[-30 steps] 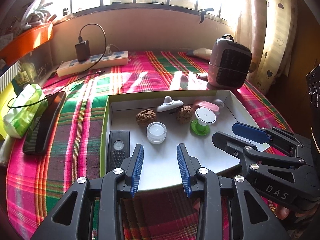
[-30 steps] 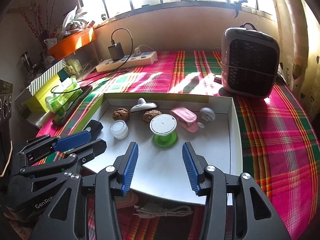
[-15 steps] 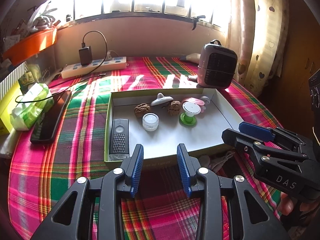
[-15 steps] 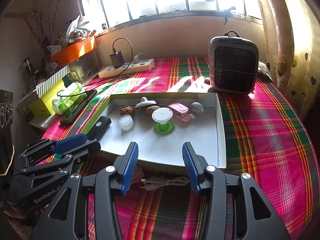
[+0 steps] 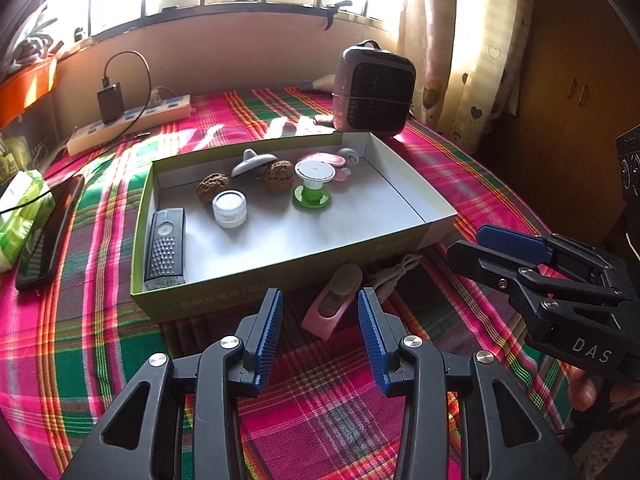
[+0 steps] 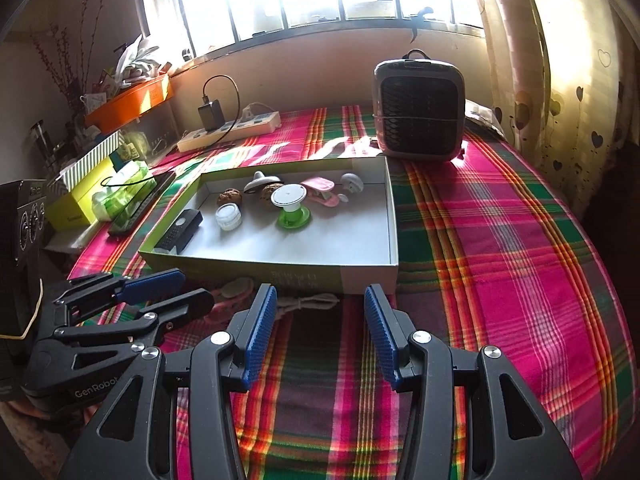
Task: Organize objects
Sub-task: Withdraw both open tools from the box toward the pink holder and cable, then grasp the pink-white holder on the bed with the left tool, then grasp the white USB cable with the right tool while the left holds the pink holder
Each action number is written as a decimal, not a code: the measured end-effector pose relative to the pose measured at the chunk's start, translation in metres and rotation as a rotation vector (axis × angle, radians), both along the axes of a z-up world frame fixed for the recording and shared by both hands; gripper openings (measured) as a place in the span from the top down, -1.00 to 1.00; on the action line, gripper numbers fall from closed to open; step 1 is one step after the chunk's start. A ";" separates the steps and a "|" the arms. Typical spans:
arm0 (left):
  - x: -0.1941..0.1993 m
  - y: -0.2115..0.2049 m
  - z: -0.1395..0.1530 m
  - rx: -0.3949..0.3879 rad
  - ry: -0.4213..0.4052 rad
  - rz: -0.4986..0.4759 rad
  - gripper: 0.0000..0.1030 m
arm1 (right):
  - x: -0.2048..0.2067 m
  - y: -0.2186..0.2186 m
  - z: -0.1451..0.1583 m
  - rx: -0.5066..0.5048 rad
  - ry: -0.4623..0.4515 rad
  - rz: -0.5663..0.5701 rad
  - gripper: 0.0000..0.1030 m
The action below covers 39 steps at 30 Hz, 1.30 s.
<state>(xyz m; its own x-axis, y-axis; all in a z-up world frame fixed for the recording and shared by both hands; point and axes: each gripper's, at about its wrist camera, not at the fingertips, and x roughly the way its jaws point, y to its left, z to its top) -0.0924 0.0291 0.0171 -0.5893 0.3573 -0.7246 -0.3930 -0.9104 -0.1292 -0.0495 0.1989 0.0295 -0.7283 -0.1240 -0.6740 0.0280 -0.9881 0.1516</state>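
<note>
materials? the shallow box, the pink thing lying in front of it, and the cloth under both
Box: looks like paperboard, matte white inside, green printed outside; thin folded walls.
Pink thing: probably soft plastic or silicone, dull sheen with rounded edges; can't confirm.
Cloth: woven plaid fabric, matte, pink, green and orange stripes, draped over the edges.

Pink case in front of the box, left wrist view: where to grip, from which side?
Take the pink case across its narrow width near the middle, from above. It lies flat on the cloth, its long axis running toward the box, between the open left tool's fingers. Avoid the cable at its far end.
</note>
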 end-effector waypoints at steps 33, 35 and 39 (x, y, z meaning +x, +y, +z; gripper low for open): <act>0.000 -0.022 -0.014 0.048 -0.083 0.013 0.69 | -0.016 -0.015 -0.024 -0.016 -0.122 -0.095 0.08; -0.001 -0.026 -0.016 0.063 -0.090 0.024 0.69 | -0.020 -0.019 -0.026 -0.025 -0.124 -0.106 0.08; -0.002 -0.029 -0.017 0.083 -0.093 0.025 0.69 | -0.025 -0.022 -0.029 -0.064 -0.136 -0.120 -0.01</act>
<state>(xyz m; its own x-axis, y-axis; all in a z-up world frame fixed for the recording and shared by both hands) -0.0943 0.0003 0.0001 -0.5299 0.4044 -0.7454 -0.3534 -0.9043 -0.2394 -0.0748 0.1766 0.0001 -0.6431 -0.0874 -0.7608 -0.1149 -0.9712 0.2086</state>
